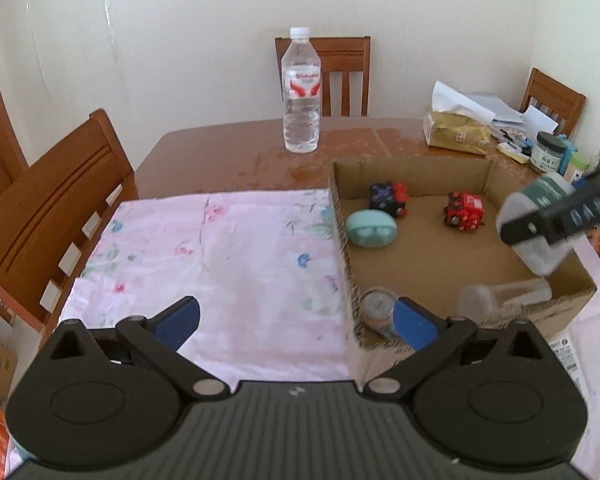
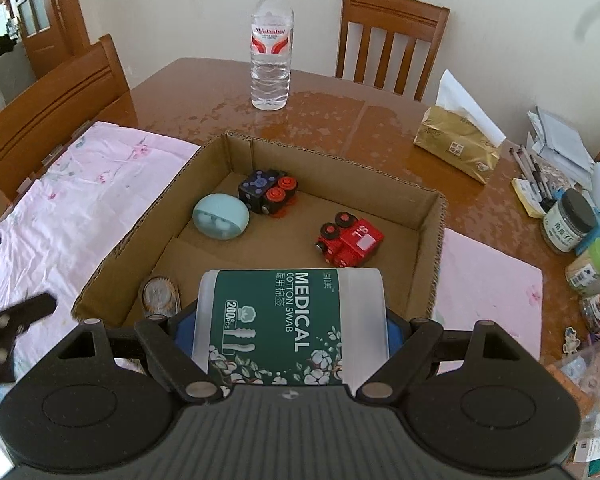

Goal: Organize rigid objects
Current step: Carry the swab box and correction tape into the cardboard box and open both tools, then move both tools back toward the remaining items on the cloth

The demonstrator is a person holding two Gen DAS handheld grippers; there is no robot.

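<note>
A cardboard box (image 2: 428,216) sits on the table, holding a teal case (image 2: 220,216), a black-and-red toy car (image 2: 268,196), a red toy truck (image 2: 350,242), a metal can (image 2: 160,294) and a clear bottle (image 1: 504,300). My right gripper (image 2: 284,332) is shut on a cotton swab box (image 2: 288,324) with a green label, held above the box's near side; it also shows in the left wrist view (image 1: 536,232). My left gripper (image 1: 296,320) is open and empty over the pink cloth (image 1: 220,264), by the box's left wall (image 1: 340,240).
A water bottle (image 2: 271,46) stands on the wooden table beyond the box. A gold tissue pack (image 2: 456,144), pens, papers and jars (image 2: 568,220) crowd the right side. Wooden chairs (image 2: 392,40) stand at the far and left edges.
</note>
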